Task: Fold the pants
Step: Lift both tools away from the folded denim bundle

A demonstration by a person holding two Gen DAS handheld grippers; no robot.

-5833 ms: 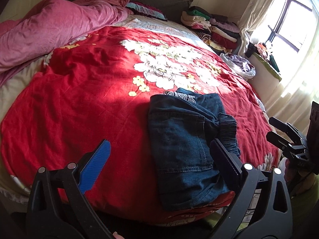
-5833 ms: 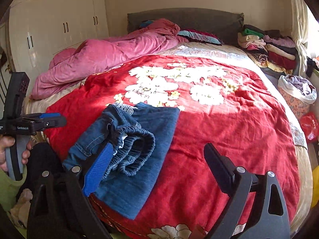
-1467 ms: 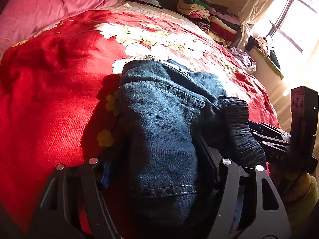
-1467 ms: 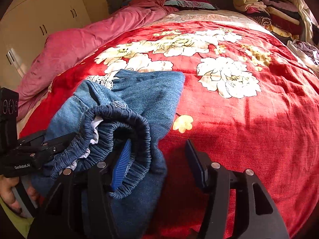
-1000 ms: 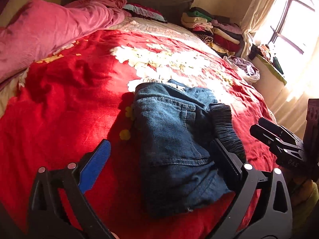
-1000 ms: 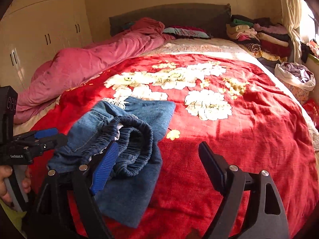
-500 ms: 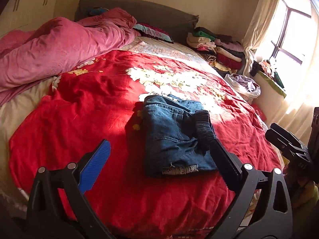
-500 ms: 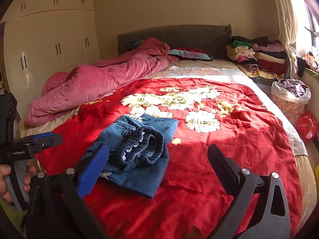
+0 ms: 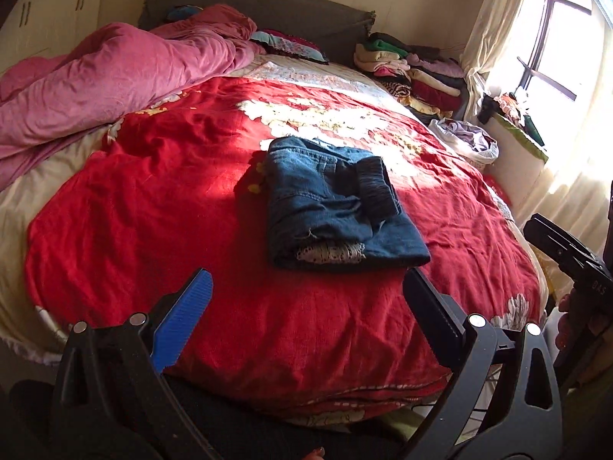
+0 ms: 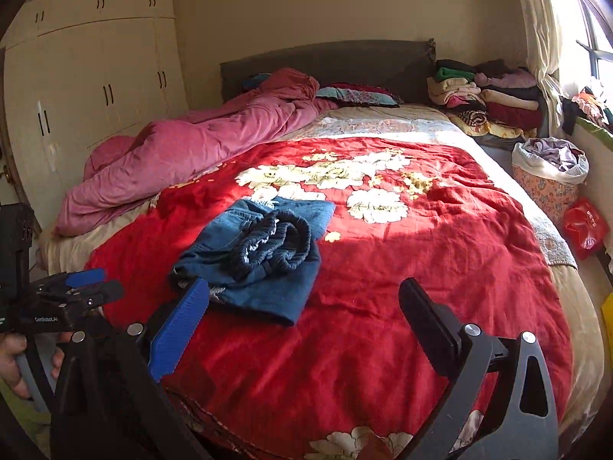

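Note:
The blue denim pants (image 9: 329,199) lie folded in a thick bundle on the red flowered bedspread (image 9: 153,199), elastic waistband on top. In the right wrist view the pants (image 10: 260,257) sit left of centre on the bedspread (image 10: 421,260). My left gripper (image 9: 306,295) is open and empty, held back from the bundle near the bed's front edge. My right gripper (image 10: 304,303) is open and empty too, short of the pants. Each gripper shows at the other view's edge: the right gripper (image 9: 567,253), the left gripper (image 10: 76,291).
A pink duvet (image 9: 107,84) is heaped along the left of the bed. Stacked folded clothes (image 10: 486,96) sit at the headboard's right. A basket of laundry (image 10: 548,176) and a red bag (image 10: 584,226) stand on the floor by the window. Wardrobes (image 10: 95,88) line the left wall.
Both grippers let go of the folded pants and drew back from the bed. The bundle now lies smaller and farther off in both views, and both jaws stand wide open.

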